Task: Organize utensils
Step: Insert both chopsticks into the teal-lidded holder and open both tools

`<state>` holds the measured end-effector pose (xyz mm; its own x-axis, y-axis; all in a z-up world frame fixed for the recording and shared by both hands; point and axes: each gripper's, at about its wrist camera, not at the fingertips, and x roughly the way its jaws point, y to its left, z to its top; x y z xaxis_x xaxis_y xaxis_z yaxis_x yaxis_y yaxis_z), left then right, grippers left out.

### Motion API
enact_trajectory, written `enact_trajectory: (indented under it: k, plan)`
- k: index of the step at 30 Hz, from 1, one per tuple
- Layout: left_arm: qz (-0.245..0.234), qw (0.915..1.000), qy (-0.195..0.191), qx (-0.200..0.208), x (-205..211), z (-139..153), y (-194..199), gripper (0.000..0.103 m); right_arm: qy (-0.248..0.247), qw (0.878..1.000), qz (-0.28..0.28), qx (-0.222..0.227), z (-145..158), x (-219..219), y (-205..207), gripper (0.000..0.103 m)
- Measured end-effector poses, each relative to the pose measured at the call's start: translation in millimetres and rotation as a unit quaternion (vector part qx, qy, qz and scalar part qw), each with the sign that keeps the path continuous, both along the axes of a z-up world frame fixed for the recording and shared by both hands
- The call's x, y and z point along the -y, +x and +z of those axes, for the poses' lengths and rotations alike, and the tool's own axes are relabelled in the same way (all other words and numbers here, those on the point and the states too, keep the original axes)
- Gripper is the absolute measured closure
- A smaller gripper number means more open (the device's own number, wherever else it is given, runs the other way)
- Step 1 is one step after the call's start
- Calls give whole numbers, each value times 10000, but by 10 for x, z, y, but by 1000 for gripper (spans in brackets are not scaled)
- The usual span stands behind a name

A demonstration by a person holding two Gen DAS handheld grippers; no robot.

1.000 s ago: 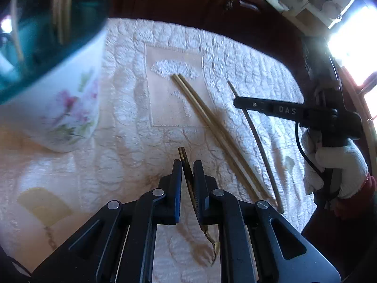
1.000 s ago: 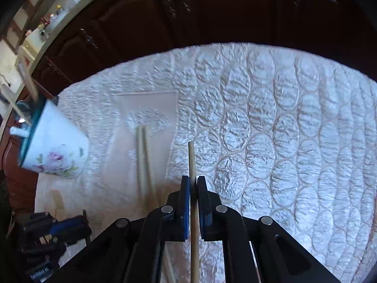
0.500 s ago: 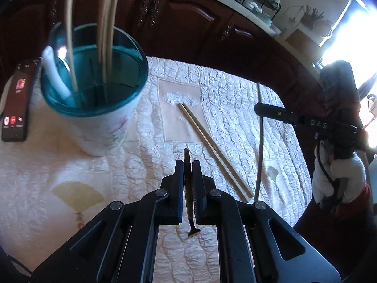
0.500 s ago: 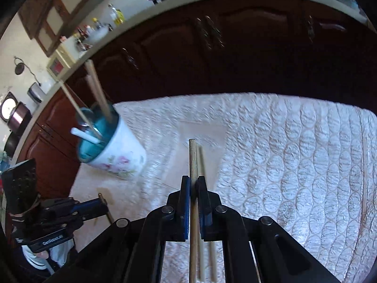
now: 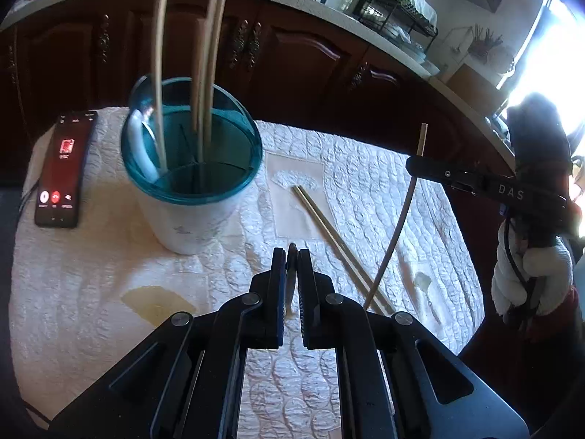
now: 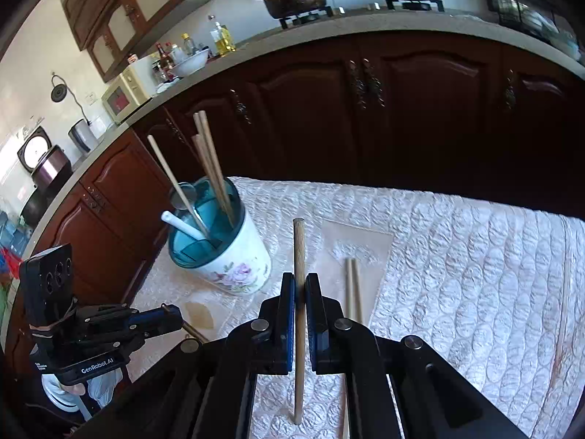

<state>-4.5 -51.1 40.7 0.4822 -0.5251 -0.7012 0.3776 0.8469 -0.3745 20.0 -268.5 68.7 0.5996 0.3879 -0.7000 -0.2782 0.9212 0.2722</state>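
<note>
Right gripper jaws pinching upright chopstick, left gripper jaws pinching dark utensil, holder cup ahead-left, chopstick pair flat on table.

The holder is white with a pink-purple flower print and a teal inside. The quilted cloth is cream-white. Pale wooden chopsticks lie on it. Both claws are black.

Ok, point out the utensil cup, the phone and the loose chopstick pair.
utensil cup (image 6: 234,269), right wrist view, floral white side wall.
phone (image 5: 64,170), left wrist view, lit screen.
chopstick pair (image 5: 331,236), left wrist view, mid-shaft on cloth.
</note>
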Motion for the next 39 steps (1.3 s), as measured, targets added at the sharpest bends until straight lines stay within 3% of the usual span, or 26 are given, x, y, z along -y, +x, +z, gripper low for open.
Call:
enact_trajectory:
  k: [21,27,31,35,39]
  plan:
    - [264,9996,-49,95,-419,216,-37,98,-32,9991,266,331,306,-251,75,98]
    - [341,9989,-284,152,-768,566,-76,98,6,9975,404,582,542,-290,88,98]
    - [406,9974,-410,428,-929,918,-70,98,141,9950,544,821,797,-325,112,98]
    - [449,9956,-368,734,-953,1164,30,98,218,9911,608,1166,1096,-396,145,98]
    - [525,9944,-247,888,-864,1209,193,98,148,9873,624,1454,1312,-551,223,98]
